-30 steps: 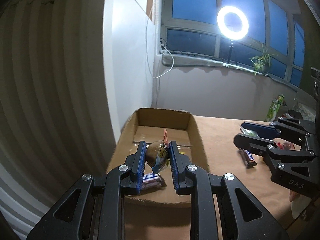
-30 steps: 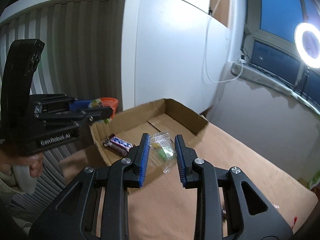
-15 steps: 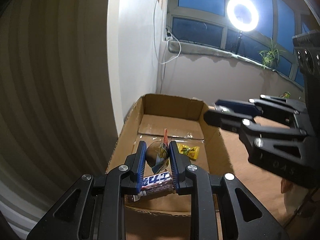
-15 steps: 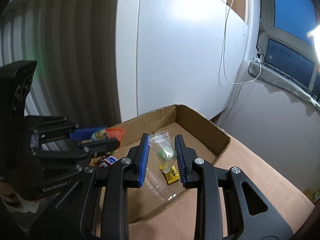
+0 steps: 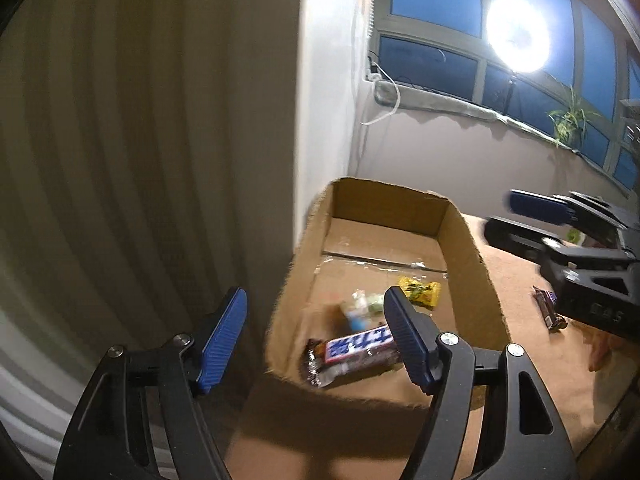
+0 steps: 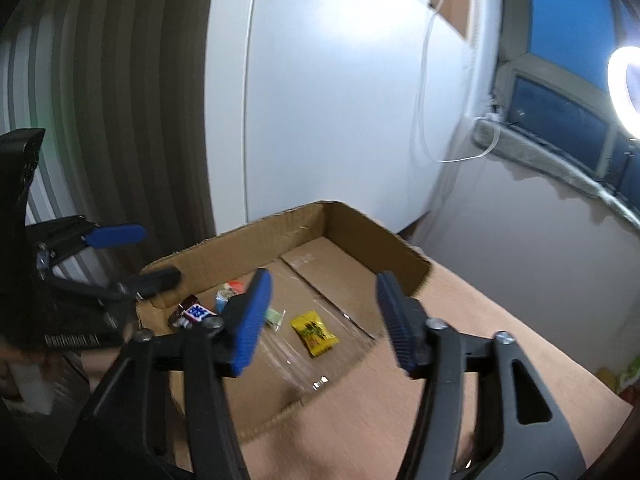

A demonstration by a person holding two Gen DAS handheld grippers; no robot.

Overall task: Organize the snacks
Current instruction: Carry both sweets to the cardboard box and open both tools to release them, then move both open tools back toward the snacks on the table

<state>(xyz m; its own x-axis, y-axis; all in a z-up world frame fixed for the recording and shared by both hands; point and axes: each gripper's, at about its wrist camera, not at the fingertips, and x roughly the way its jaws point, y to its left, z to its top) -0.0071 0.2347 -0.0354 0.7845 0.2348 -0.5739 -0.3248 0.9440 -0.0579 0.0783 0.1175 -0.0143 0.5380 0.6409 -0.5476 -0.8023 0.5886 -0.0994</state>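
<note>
Night shows blue in the window (image 5: 436, 4), and a bright ring lamp (image 5: 518, 32) shines over a brown desk (image 6: 472, 360). On the desk, close to a white wall, sits an open cardboard box (image 5: 472, 252).

Four snacks lie in the box. A long candy bar (image 5: 354, 350) with a blue and white label rests by the near wall. A small yellow packet (image 6: 314, 333) lies flat near the middle. A clear bag with pale green bits (image 6: 274, 318) is just beside it. A blurry packet with orange and blue on it (image 6: 230, 290) sits next to the bar. One more dark bar (image 5: 550, 312) waits outside on the desk, by the box's right wall.

Both tools are over the box. The left hand-held gripper (image 5: 316, 336) is opening its jaws, and nothing is pinched between them. The right hand-held gripper (image 6: 322, 320) is opening too, and it is also empty.

All these snacks look light. The wrappers are probably thin, crinkly and a bit slippery. The bars should feel stiffer, so the best place to pinch the one on the desk is across its middle, on the long sides. The small bags look soft and squashy, so a gentle squeeze on the puffy middle should work.
</note>
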